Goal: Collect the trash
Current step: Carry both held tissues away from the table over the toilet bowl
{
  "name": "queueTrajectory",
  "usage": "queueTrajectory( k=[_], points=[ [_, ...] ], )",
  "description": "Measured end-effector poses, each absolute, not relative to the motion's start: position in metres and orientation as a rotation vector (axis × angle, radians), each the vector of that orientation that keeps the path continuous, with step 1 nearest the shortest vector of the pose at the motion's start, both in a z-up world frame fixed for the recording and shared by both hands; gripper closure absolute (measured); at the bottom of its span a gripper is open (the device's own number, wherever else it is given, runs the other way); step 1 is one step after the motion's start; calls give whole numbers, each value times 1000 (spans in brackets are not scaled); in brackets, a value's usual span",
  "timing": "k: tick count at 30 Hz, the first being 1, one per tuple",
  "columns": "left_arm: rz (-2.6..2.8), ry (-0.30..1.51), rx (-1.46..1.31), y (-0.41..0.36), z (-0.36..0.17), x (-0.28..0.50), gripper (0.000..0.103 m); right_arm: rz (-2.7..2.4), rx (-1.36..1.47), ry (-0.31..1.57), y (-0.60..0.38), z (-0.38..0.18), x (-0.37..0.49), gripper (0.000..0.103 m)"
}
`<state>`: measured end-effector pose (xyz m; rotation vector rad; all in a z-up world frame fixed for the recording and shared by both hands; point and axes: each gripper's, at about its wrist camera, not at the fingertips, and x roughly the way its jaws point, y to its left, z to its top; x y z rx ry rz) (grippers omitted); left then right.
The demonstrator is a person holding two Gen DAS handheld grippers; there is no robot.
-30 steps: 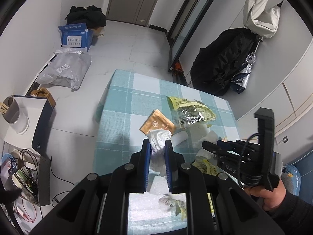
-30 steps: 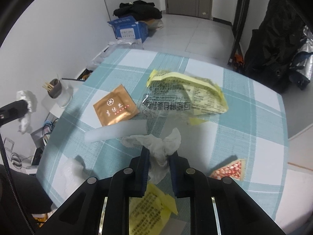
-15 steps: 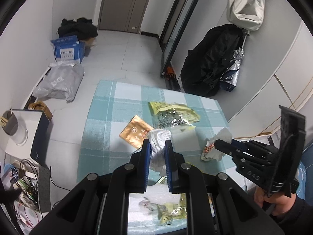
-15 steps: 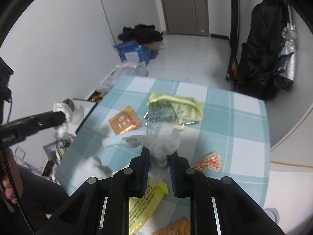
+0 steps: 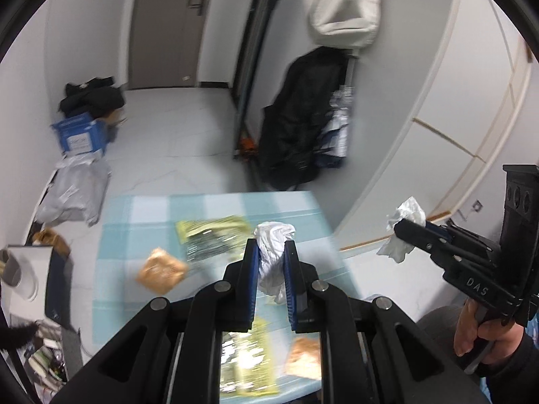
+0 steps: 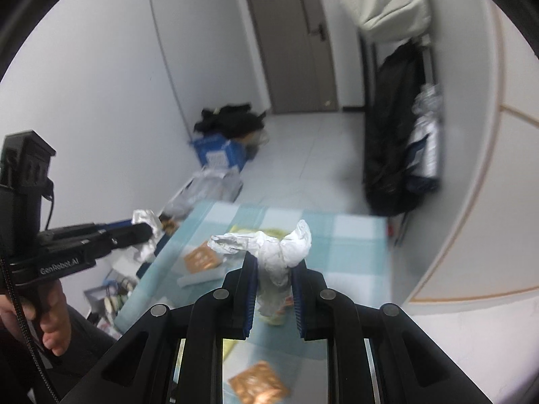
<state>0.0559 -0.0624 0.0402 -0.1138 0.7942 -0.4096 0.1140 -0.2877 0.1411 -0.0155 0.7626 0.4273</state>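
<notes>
White walls, tiled floor (grey door)

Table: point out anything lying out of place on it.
Litter is strewn over the checked tablecloth: a yellow snack wrapper lying crumpled and orange sachets scattered flat. No spill shows; blur hides finer detail.

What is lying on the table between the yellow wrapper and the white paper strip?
The orange sachet lies between the yellow wrapper and the white paper strip on the checked table, shown in the right wrist view.

R tongs clamp a crumpled white tissue above the checked bench. L tongs at left grip another tissue wad. Orange packet on bench.
</notes>
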Motion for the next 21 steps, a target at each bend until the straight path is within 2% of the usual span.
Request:
queueTrajectory(
  k=[11, 17, 21],
  points=[
    [-614, 760, -4, -177, 76, 57, 93, 238, 109, 638, -422, 198, 81, 85],
    [-730, 795, 129, -248, 68, 58, 93, 101, 179, 643, -497, 185, 62, 85],
    [-785, 854, 193, -289, 51, 64, 93, 10, 253, 694, -545, 155, 52, 85]
  ],
)
